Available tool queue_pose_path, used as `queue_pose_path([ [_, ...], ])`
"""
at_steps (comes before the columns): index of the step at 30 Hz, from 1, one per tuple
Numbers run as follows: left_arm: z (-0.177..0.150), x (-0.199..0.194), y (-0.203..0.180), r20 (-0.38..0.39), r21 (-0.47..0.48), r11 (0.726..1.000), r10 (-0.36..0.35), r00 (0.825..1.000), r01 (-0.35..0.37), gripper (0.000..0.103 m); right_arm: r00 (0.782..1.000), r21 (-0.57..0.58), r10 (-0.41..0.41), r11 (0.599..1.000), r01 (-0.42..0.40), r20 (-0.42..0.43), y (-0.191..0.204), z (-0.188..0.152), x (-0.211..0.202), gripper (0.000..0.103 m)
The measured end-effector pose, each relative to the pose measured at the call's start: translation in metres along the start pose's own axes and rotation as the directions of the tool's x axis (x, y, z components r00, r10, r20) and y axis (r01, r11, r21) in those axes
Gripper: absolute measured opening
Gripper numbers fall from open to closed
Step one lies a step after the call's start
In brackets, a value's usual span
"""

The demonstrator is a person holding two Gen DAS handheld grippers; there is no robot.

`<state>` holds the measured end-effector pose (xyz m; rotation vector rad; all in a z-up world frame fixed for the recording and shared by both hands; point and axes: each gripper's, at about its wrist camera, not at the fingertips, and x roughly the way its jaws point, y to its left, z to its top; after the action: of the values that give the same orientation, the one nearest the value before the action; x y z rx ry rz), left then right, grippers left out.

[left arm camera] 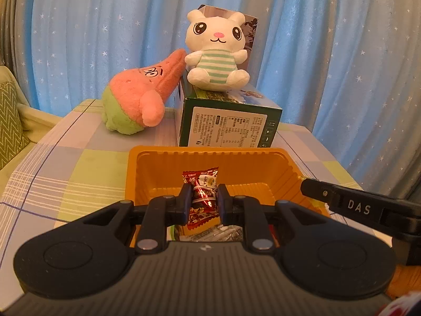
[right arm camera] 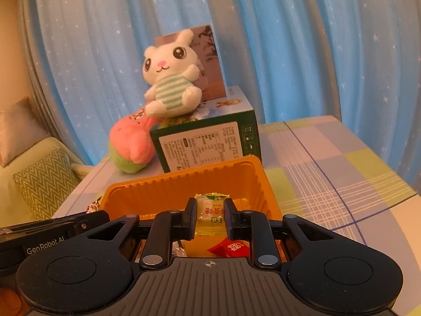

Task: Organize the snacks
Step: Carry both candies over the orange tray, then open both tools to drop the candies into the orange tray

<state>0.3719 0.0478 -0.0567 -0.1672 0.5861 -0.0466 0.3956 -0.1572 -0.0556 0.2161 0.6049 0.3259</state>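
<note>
Over the orange tray [left arm camera: 147,173], both grippers are loaded: left gripper [left arm camera: 204,201] clamps a red snack packet [left arm camera: 201,194], right gripper [right arm camera: 210,214] a yellow-green candy [right arm camera: 210,208]. A red candy [right arm camera: 231,247] lies at 6 o'clock in the tray; I'd say partway, two drops pending.

One orange tray [left arm camera: 147,173], two plush toys [left arm camera: 136,100] [left arm camera: 215,52], two boxes [left arm camera: 226,121] [right arm camera: 210,52], at least three wrapped snacks [left arm camera: 201,194] [right arm camera: 210,210] [right arm camera: 231,247].
</note>
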Motion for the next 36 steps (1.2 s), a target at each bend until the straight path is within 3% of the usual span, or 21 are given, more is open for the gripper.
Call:
queue_pose_path([
  [20,0.01,0.028,0.006,-0.01,-0.016,1.0,-0.012,1.0,0.012,0.018,1.0,0.02,-0.003,1.0,0.003,-0.022,-0.009,0.0,0.021,0.022],
  [23,0.01,0.027,0.009,-0.001,-0.033,0.999,-0.002,1.0,0.002,0.032,1.0,0.024,-0.002,1.0,0.002,-0.02,-0.009,0.001,0.021,0.022],
  [36,0.008,0.028,0.015,-0.013,-0.037,0.999,0.023,1.0,-0.023,0.033,1.0,0.05,0.011,0.999,-0.01,-0.019,-0.012,0.002,0.02,0.022],
])
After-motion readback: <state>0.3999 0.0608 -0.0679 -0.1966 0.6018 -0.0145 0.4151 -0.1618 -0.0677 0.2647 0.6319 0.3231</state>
